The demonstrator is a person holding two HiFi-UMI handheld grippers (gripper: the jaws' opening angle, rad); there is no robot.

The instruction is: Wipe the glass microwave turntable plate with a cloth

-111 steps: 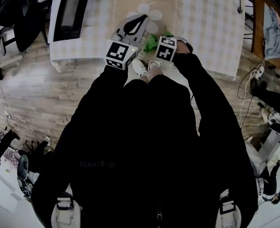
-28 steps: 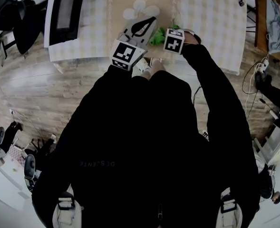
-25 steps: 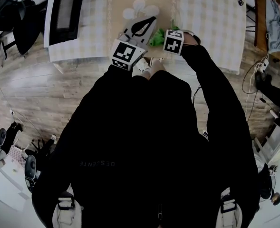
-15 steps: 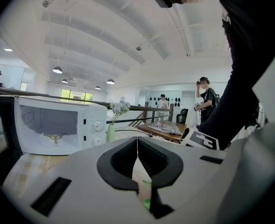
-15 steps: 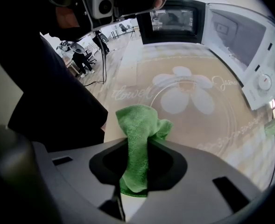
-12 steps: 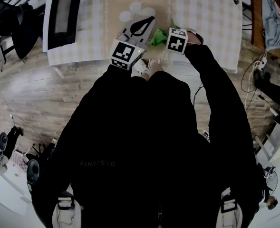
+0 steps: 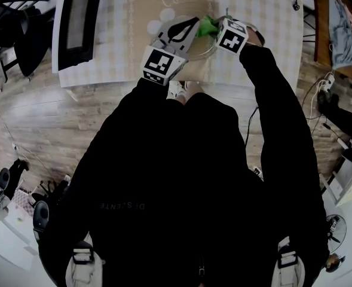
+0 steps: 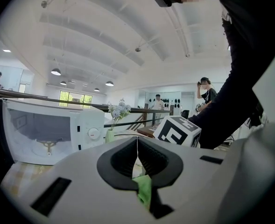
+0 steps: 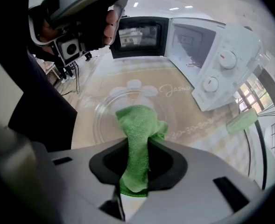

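- Right gripper (image 9: 138,144) first: its jaws are clamped tight on a green cloth (image 9: 137,120), which bunches out in front of the tips.
- The loose end of that cloth presses onto the glass turntable plate (image 9: 107,122), near the plate's middle.
- Over to the left gripper (image 8: 137,143): its jaws are squeezed almost together on a thin clear edge, the rim of the plate, and a scrap of green shows just below the tips.
- From the head view, the two grippers sit close together over the table (image 7: 259,17), left gripper (image 7: 184,27) beside the cloth (image 7: 207,26), and the plate's rim (image 7: 204,51) curves below them.
- The plate is out of the oven and in front of the person, above a tan runner with a flower print.
- Further out, a white microwave (image 9: 212,55) stands with its door swung open and its cavity bare of the plate.
- A small vase of pale flowers (image 8: 115,115) stands beside the microwave.
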